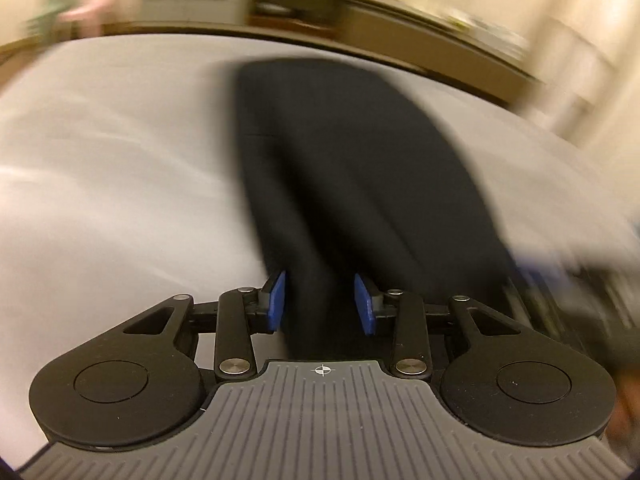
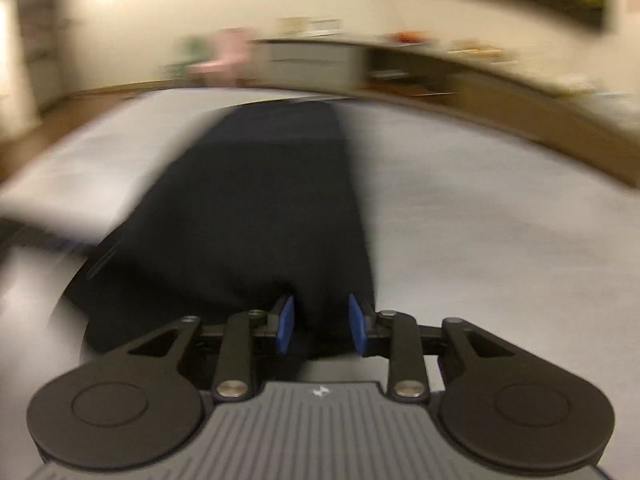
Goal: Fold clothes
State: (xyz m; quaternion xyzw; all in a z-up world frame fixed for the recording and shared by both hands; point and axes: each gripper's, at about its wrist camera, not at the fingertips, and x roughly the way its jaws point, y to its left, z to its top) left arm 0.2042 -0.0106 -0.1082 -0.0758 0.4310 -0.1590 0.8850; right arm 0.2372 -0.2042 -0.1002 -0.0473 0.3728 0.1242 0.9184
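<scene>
Though both views are smeared by motion, a dark garment shows as a long strip lying on a pale grey bed, running away from the cameras toward the far edge. The left gripper has its blue fingers parted, with the cloth's near end between them; whether they touch it I cannot tell. The right gripper is likewise spread around the near end. Behind the bed stands a low wooden sideboard against a cream wall.
</scene>
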